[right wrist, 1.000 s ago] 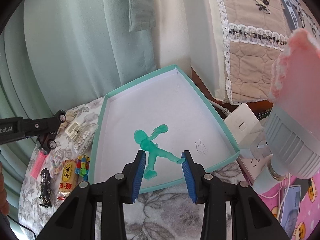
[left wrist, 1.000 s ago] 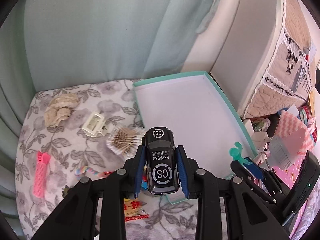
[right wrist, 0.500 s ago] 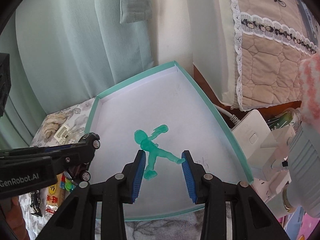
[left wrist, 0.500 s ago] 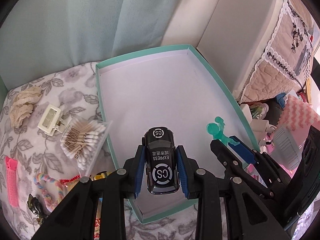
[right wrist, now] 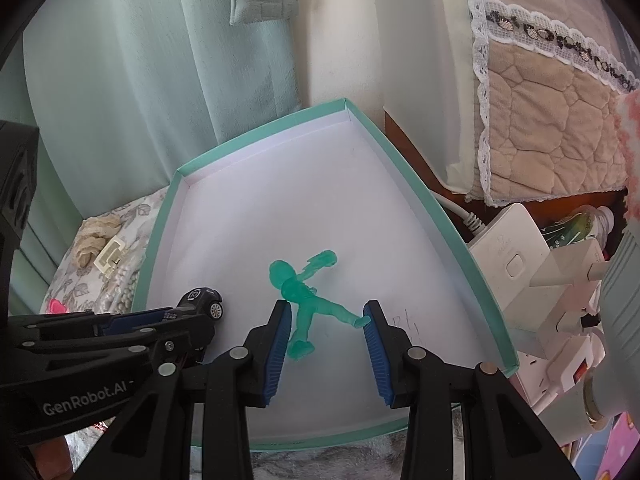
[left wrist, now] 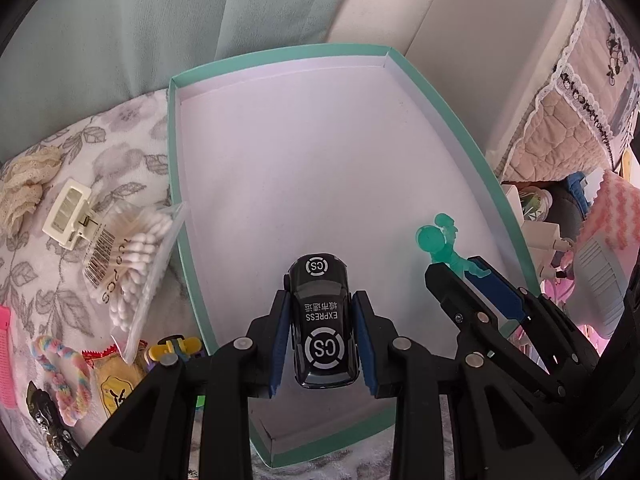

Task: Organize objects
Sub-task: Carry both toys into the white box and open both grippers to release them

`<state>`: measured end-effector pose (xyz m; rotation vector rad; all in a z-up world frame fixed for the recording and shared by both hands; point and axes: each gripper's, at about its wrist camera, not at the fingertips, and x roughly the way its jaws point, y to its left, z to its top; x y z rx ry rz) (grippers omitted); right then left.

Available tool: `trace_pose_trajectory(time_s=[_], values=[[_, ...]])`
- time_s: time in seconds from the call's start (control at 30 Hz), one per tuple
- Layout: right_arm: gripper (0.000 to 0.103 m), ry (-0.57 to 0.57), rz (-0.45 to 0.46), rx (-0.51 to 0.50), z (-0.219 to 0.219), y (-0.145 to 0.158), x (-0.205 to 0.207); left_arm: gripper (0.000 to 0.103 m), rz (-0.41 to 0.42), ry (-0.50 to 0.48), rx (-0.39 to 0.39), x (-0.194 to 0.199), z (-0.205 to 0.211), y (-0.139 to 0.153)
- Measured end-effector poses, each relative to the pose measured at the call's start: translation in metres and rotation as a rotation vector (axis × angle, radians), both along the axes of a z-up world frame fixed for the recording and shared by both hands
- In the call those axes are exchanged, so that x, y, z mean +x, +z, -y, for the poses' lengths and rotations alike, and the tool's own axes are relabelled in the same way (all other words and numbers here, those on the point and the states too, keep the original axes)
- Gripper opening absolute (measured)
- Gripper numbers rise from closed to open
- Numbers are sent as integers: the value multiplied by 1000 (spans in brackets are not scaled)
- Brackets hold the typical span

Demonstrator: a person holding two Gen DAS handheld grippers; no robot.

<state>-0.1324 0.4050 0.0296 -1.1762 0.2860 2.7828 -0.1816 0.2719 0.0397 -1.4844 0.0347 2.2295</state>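
A white box with a teal rim lies on a floral cloth and has nothing lying in it. My left gripper is shut on a black toy car marked "CS EXPRESS" and holds it above the box's near end. To its right, my right gripper is shut on a translucent green figurine, one leg against the right pad, also above the box. The left wrist view shows the figurine at the right gripper's tips. In the right wrist view, the car sits at the left.
Left of the box lie a bag of cotton swabs, a cream hair clip, a lace scrunchie, a rainbow braid and a snack packet. A white power strip and plugs crowd the box's right side. Curtains hang behind.
The left gripper has carried the car rightward from over the floral cloth to above the box. The right gripper has moved forward over the box with the figurine. Both grips are unchanged.
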Motion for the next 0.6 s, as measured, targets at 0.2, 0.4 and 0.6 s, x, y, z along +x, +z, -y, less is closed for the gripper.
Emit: trace_pose_trajectory(time_s=[0.2, 0.4, 0.6], values=[[41, 1, -5, 8, 1, 3, 2, 32, 17, 12, 10, 4, 5, 0], [46, -12, -7, -2, 1, 16, 5, 32, -2, 25, 18, 13, 12, 17], [47, -16, -29, 6, 4, 35, 14, 32, -41, 43, 36, 28, 24, 40]])
